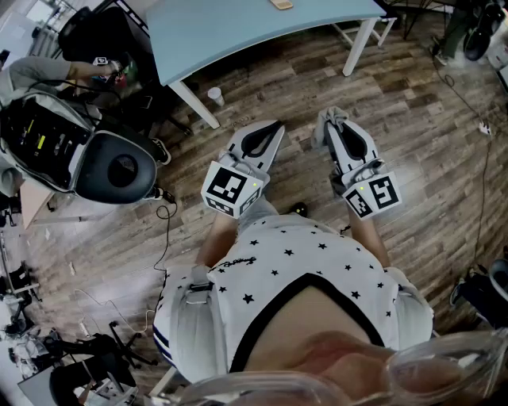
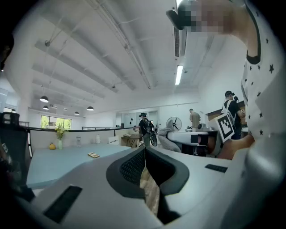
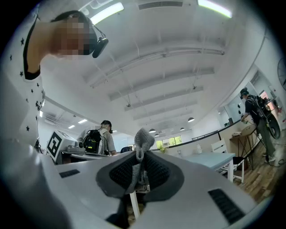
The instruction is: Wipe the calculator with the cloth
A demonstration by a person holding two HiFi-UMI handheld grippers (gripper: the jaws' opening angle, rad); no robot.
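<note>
In the head view the left hand-held gripper (image 1: 272, 132) and the right hand-held gripper (image 1: 341, 132) hang side by side in front of the person's chest, over the wooden floor (image 1: 413, 103) and well short of the bench (image 1: 238, 32). A grey cloth (image 1: 329, 119) bunches at the tip of the right one. The calculator (image 1: 280, 4) lies far back on the pale blue bench top, at the upper edge of the view and well apart from both grippers. The bench's near edge curves. Between that edge and the grippers is open floor, with only a white cup (image 1: 214, 96) standing by one bench leg (image 1: 194, 103). A second person (image 1: 48, 75) with gear crowds the left side.

In the left gripper view the left hand-held gripper (image 2: 145, 154) is clenched with nothing between its jaws. The calculator (image 2: 93, 154) shows as a small flat thing on the bench (image 2: 49, 163), away from its edges.

In the right gripper view the right hand-held gripper (image 3: 140, 163) is grasping the cloth (image 3: 144, 139), a tuft of which stands up past the jaw tips. A bench (image 3: 210, 159) and a white chair (image 3: 221, 147) lie off to the right.
</note>
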